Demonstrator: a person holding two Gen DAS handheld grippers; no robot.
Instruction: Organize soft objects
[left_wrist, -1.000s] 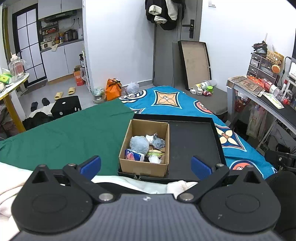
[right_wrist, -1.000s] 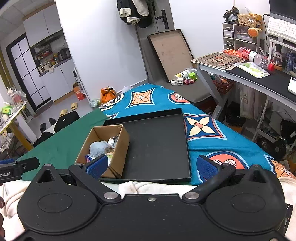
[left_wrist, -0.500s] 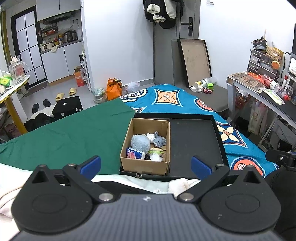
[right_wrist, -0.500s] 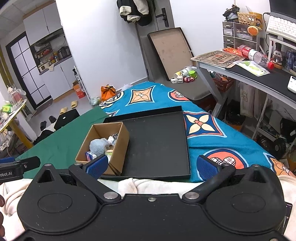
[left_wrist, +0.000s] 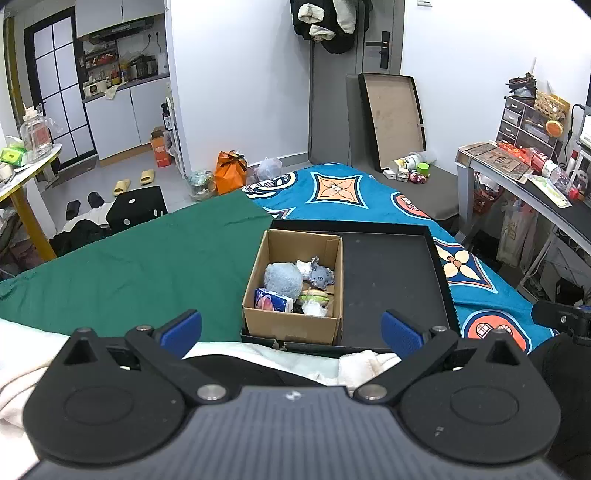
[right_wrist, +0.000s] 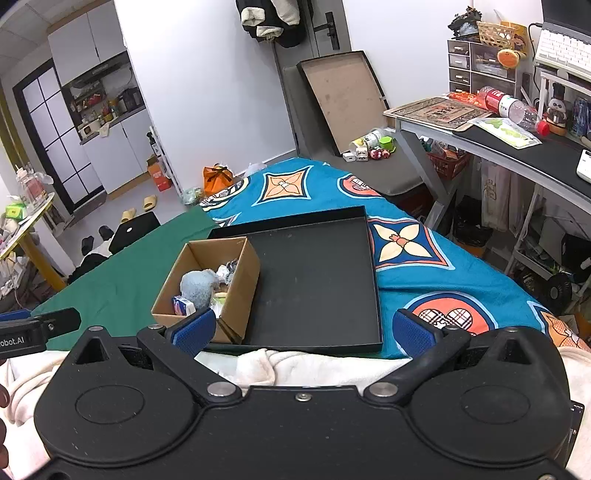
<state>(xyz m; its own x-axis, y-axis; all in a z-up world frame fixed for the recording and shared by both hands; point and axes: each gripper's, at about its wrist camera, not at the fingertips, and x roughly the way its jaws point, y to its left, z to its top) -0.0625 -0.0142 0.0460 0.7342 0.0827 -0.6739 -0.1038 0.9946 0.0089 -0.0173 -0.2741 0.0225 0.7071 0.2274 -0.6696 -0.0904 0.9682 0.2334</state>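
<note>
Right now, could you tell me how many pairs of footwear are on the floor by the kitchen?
2: yellow slippers nearer the kitchen cabinets, and black shoes closer, left of them. Others may be hidden.

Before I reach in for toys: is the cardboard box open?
Open: the cardboard box has no lid, and the grey plush shows inside.

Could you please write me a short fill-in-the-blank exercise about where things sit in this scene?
1. The cardboard box stands inside the black ____.
2. The fluffy grey-blue toy lies inside the ____ box.
3. Both the left claw and the right claw are ____.

Missing words: tray; cardboard; open
</note>
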